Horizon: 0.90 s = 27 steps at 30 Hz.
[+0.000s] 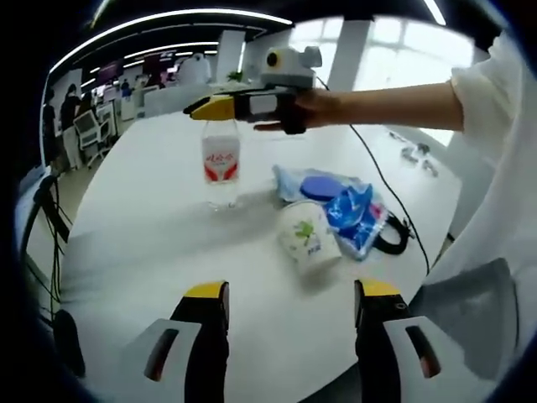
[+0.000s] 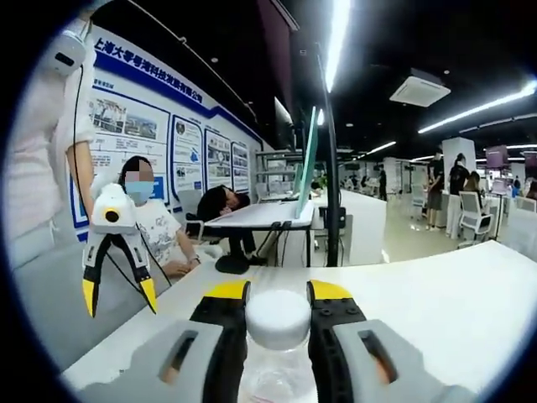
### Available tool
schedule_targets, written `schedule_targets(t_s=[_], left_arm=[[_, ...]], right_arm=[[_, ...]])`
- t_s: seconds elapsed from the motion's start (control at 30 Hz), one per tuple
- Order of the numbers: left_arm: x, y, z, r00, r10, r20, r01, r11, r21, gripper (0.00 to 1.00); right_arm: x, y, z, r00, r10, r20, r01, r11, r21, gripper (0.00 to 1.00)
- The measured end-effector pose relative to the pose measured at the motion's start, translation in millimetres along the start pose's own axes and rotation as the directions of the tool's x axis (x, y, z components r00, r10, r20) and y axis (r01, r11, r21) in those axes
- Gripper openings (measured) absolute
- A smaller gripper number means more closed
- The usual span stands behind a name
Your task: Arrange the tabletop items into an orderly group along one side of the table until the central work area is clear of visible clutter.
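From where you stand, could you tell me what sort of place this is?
Probably an open-plan office or lab: a large white table, rows of desks with a monitor, printed wall panels and strip ceiling lights.

The right gripper (image 2: 277, 315) has its yellow-tipped fingers (image 2: 225, 315) closed on a water bottle (image 2: 277, 323) by its white cap, above the white bench (image 2: 436, 302). The left gripper (image 2: 118, 295) hangs open at left.
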State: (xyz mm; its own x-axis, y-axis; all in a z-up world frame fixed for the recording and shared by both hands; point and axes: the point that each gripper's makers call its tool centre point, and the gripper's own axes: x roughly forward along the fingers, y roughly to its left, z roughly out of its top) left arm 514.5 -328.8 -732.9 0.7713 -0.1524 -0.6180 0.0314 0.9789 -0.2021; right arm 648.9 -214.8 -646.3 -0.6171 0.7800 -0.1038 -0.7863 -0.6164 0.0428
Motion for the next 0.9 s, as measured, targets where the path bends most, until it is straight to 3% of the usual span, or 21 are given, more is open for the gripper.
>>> schedule_targets(t_s=[0.37,0.43,0.5,0.57,0.7,0.8,0.87,0.9], left_arm=[[-11,8.5,12.0,0.999,0.029,0.026,-0.029,1.0,-0.013,0.59],[-12,10.3,12.1,0.999,0.031,0.026,-0.031,0.999,-0.009,0.6],[-12,10.6,12.1,0.999,0.034,0.022,-0.034,0.999,-0.004,0.6],[-14,11.6,12.4,0.999,0.039,0.025,-0.039,0.999,-0.002,0.62],[-16,13.9,17.3,0.999,0.045,0.03,-0.045,0.999,0.012,0.64],[-18,15.7,23.8,0.997,0.052,0.049,-0.053,0.999,0.006,0.66],[-16,19.4,25.6,0.997,0.063,0.054,-0.064,0.998,0.004,0.69],[-15,20.8,26.5,0.997,0.065,0.051,-0.065,0.998,0.002,0.7]], right_arm=[[4,1,-3.9,1.0,-0.024,-0.013,0.024,0.999,0.026,0.25],[3,-4,-6.8,0.998,-0.058,-0.027,0.059,0.998,0.025,0.28],[1,-9,-5.5,0.995,-0.099,-0.015,0.1,0.99,0.097,0.36],[-1,-13,-1.6,0.992,-0.123,0.0,0.123,0.989,0.085,0.39],[-6,-17,-0.9,0.982,-0.186,-0.023,0.188,0.978,0.093,0.49],[-15,-23,-7.1,0.961,-0.267,-0.068,0.275,0.946,0.17,0.51],[-18,-20,-8.6,0.956,-0.284,-0.07,0.292,0.941,0.168,0.52],[-21,-20,-11.9,0.945,-0.313,-0.091,0.324,0.93,0.173,0.51]])
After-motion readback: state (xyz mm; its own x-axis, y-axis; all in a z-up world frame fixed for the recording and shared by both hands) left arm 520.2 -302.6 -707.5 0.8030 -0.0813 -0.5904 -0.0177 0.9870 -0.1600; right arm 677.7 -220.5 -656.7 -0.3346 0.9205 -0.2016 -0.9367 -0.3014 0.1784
